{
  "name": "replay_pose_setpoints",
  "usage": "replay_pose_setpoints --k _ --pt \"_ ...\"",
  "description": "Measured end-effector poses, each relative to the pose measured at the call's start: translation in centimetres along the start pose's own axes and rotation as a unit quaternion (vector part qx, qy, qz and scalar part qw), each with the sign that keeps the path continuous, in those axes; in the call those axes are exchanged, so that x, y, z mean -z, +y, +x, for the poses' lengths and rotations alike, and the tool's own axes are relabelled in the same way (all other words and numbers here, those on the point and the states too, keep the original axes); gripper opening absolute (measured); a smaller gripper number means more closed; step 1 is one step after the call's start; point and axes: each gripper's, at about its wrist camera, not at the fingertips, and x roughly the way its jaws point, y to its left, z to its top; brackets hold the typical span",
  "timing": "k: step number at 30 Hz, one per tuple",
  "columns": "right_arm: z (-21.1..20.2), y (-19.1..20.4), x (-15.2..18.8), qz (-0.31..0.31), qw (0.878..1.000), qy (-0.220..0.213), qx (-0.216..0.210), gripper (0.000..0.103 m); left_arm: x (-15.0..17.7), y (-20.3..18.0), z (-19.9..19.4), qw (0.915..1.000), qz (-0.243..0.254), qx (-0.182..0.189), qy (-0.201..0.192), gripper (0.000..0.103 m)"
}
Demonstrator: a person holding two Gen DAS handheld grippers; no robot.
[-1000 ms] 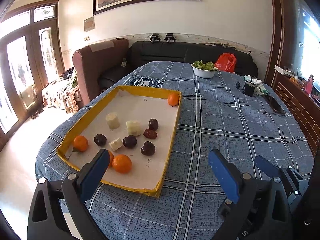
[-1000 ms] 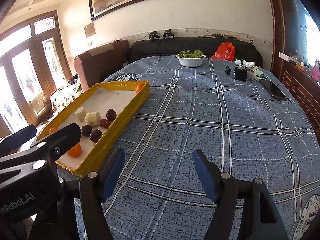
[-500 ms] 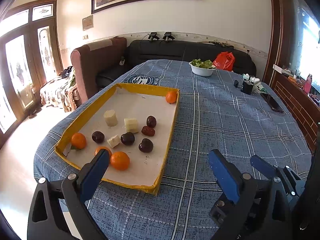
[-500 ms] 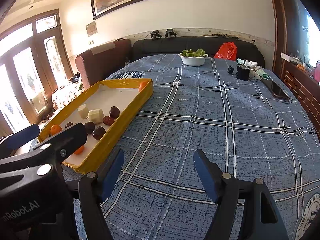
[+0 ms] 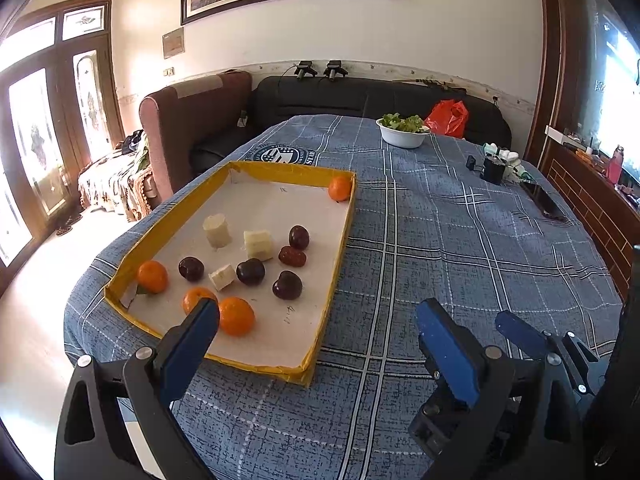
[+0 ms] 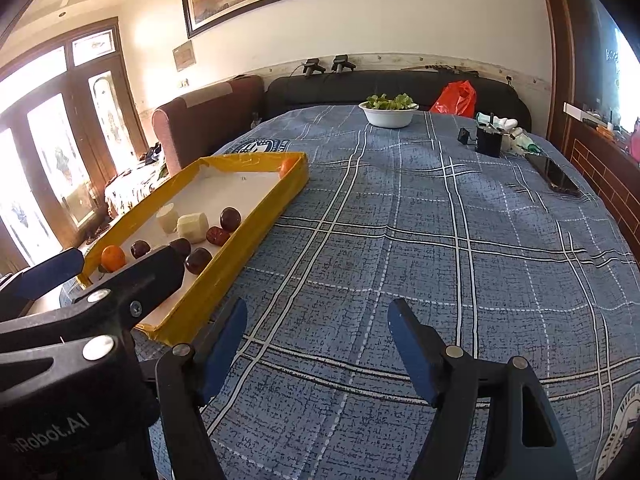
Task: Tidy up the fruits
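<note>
Both grippers are hovering spread and empty: left gripper (image 5: 318,326) just short of the yellow tray (image 5: 338,256) of fruit, right gripper (image 6: 316,338) beside it over bare tablecloth (image 6: 440,240).

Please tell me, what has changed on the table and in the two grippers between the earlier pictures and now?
Almost nothing changed. The left gripper and the right gripper are open and empty as before, above the blue cloth; nothing was taken or let go. The view shifted only slightly. The oranges, dark fruits and white pieces lie in the same places in the yellow tray.
</note>
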Motion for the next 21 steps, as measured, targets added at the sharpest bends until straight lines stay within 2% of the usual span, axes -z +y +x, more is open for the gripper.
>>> replay_pose_setpoints --k 21 --pt "0.21 -0.04 0.12 0.001 1.0 0.001 -0.002 0.078 0.29 -0.06 0.19 1.0 -0.001 0.0 0.002 0.099"
